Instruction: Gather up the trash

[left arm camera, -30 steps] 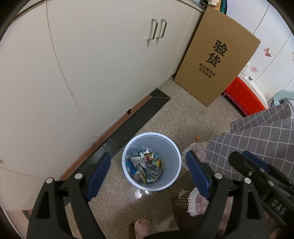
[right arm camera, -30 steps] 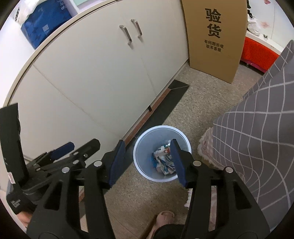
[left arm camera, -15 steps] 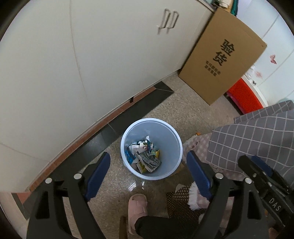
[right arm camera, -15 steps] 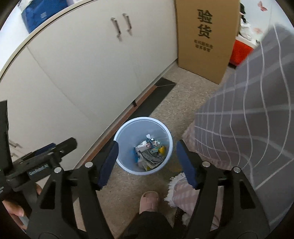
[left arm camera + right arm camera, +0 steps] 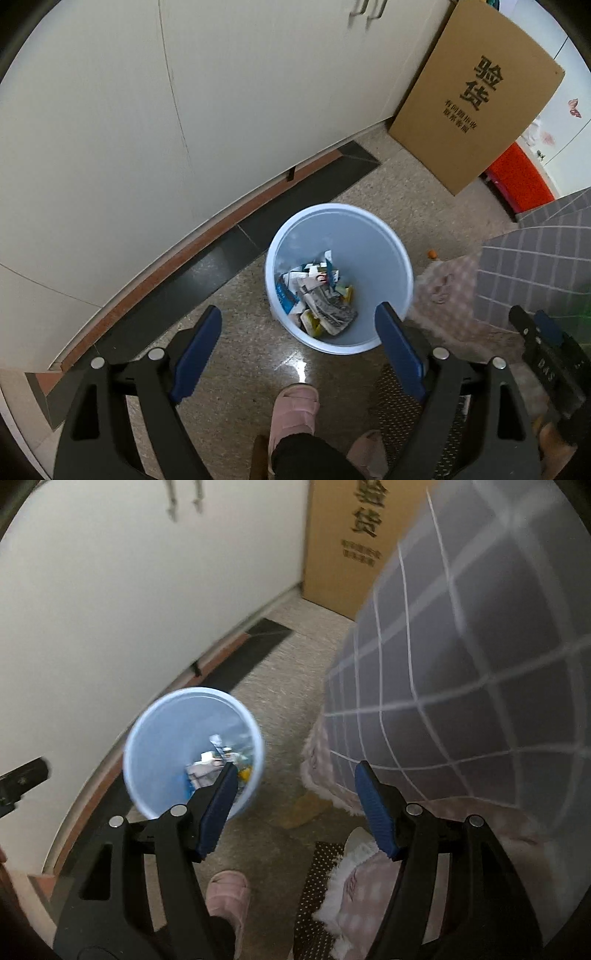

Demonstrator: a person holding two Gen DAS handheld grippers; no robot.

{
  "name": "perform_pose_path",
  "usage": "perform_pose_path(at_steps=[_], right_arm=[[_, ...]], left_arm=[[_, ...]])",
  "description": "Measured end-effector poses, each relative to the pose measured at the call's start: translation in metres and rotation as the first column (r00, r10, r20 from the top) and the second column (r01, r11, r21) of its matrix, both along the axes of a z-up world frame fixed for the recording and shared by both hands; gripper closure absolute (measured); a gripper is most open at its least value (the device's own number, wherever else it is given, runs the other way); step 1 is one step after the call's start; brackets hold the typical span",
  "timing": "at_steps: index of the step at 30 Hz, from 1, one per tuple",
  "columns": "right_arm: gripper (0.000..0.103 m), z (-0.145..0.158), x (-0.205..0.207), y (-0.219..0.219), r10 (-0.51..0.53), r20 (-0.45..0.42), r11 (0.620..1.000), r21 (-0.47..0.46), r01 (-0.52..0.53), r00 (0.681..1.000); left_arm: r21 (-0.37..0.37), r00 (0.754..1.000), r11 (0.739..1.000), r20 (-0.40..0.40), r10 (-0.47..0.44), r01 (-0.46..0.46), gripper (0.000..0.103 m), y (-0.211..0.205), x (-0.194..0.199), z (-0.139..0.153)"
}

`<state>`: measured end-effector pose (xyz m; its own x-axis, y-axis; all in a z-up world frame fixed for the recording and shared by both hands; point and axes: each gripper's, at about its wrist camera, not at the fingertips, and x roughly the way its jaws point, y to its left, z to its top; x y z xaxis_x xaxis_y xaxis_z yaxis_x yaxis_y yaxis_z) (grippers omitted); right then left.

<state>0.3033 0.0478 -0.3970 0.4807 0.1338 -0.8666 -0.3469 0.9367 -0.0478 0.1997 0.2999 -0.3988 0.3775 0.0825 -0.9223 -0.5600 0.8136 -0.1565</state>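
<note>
The left gripper (image 5: 298, 325) points down over the floor, jaws spread wide and holding nothing. The right gripper (image 5: 293, 781) is likewise spread and bare, its view blurred. Below stands the pale blue bin (image 5: 388, 236), beside the white cabinet (image 5: 184, 110), with what looks like crumpled paper wrappers (image 5: 319, 299) at its bottom.
</note>
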Motion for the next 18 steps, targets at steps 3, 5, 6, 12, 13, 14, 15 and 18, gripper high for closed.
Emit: perform_pose_path(at_steps=[3,5,6,12,13,14,15,18], right_arm=[[0.038,-0.033,0.012,-0.008,-0.048,-0.035,0.999,-0.02,0.048,0.998],[0.038,-0.061,0.018,-0.011,-0.074,-0.068,0.997,-0.038,0.071,0.995],[0.038,-0.072,0.019,-0.011,-0.081,-0.076,0.995,-0.06,0.076,0.994],[0.038,-0.145,0.033,-0.023,-0.182,-0.185,0.981,-0.108,0.164,0.966],[0.038,-0.155,0.036,-0.023,-0.19,-0.199,0.979,-0.111,0.171,0.961],[0.038,-0.169,0.036,-0.023,-0.201,-0.221,0.977,-0.112,0.18,0.954],[0.038,-0.181,0.037,-0.022,-0.204,-0.234,0.976,-0.125,0.179,0.95],[0.038,-0.226,0.042,-0.023,-0.221,-0.305,0.973,-0.127,0.19,0.926]], left_arm=[[-0.054,1.0,0.998,-0.027,0.009,-0.011,0.02,0.015,-0.001,-0.03],[-0.063,0.999,0.998,-0.047,0.022,-0.025,0.02,0.024,-0.004,-0.05],[-0.068,0.997,0.997,-0.058,0.041,-0.045,0.02,0.032,-0.007,-0.063],[-0.179,0.99,0.975,-0.074,0.117,-0.128,0.02,0.063,-0.016,-0.122],[-0.184,0.99,0.974,-0.068,0.123,-0.133,0.02,0.065,-0.015,-0.127],[-0.189,0.991,0.973,-0.054,0.125,-0.133,0.02,0.066,-0.013,-0.132],[-0.194,0.992,0.973,-0.039,0.122,-0.127,0.02,0.067,-0.011,-0.137],[-0.207,0.994,0.972,-0.024,0.111,-0.113,0.02,0.064,-0.006,-0.149]])
